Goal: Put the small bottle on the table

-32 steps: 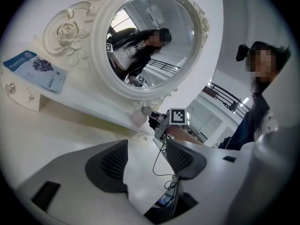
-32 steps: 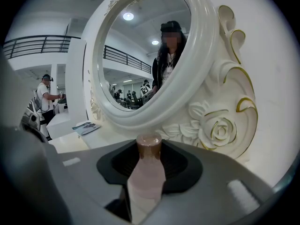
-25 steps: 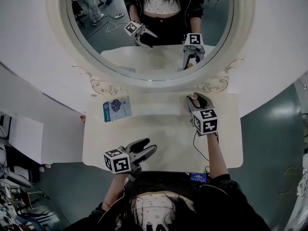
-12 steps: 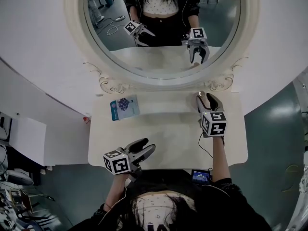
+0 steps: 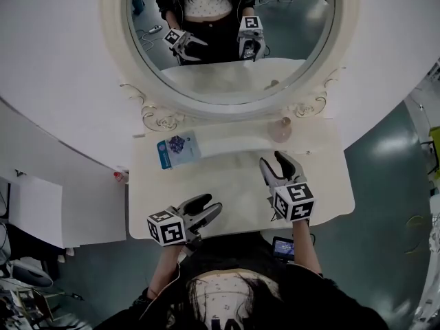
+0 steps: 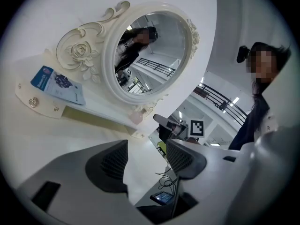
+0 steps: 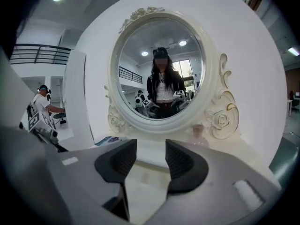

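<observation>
**Desk:** Head view, looking down. Where is the small bottle [image 5: 282, 129]?

**Photographer:** Upright on the raised ledge [image 5: 234, 143] at the back of the white table [image 5: 234, 184], at the right foot of the round mirror [image 5: 230, 81]. A blue packet [image 5: 177, 149] lies at the ledge's left end, well apart from it.

**Desk:** And the grippers?

**Photographer:** The right gripper [image 5: 273, 162] hangs over the table's right side with its jaws spread and nothing in them. The bottle is ahead of it, untouched. The left gripper [image 5: 210, 205] sits at the front left edge, jaws parted and also empty.

**Desk:** Left gripper view?

**Photographer:** The left gripper [image 6: 146, 158] shows both ribbed pads [image 6: 115, 161] apart, with only bare tabletop [image 6: 70, 135] in the gap. Beyond them, the pale pink bottle [image 6: 136, 117] stands under the mirror's [image 6: 150, 55] carved frame. The packet [image 6: 57, 85] rests far along the ledge. The right gripper's marker cube [image 6: 197, 128] shows past the bottle.

**Desk:** Right gripper view?

**Photographer:** The right gripper [image 7: 151, 159] has released: its jaws are wide and grasp nothing. The bottle [image 7: 198, 131] stands on the ledge to the right of the jaws, beside the frame's rose carving. The mirror [image 7: 161, 74] reflects the person holding both grippers. The packet's [image 7: 108, 139] corner peeks out at the left.
</observation>
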The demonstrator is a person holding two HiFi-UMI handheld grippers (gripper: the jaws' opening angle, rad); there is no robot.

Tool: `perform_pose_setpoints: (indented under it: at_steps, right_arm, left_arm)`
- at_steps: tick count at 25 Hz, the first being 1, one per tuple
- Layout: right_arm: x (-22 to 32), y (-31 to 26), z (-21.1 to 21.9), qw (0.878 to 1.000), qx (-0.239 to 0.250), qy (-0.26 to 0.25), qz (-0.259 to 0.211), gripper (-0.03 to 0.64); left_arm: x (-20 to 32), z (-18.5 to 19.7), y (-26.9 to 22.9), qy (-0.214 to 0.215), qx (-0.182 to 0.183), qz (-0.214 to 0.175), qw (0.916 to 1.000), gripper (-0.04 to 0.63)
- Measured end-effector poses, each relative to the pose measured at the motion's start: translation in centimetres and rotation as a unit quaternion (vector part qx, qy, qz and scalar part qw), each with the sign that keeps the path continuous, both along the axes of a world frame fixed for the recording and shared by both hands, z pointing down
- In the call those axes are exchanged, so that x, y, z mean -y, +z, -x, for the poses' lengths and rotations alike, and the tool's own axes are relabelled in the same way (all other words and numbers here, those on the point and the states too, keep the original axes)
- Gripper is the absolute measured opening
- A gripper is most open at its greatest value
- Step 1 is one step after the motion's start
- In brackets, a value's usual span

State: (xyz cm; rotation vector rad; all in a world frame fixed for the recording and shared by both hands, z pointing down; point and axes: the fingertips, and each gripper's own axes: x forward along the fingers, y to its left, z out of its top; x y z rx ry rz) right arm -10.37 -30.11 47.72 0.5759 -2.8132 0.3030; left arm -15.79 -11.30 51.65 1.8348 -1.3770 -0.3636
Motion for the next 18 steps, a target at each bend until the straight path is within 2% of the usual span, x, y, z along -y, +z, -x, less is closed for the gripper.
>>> perform_pose_setpoints:
  at_steps: [7,12,18]
  right_arm:
    - [-8.7,0.5,0.6,0.999,0.003,-0.014,0.030,0.190]
    - [-13.2,0.6,1.1,0.999,0.006,-0.006,0.033,0.186]
    - [-17.6,0.8,0.9,0.999,-0.001,-0.004,0.035,0.184]
  left_arm:
    - [-2.5,-0.5,0.1,0.054,0.015,-0.003,0.9984,0.256]
    - [-4.9,-0.8,0.3,0.099,0.047,-0.003,0.9940,0.256]
    - [-6.8,-1.3,0.4,0.123,0.063,-0.013,0.9903,0.256]
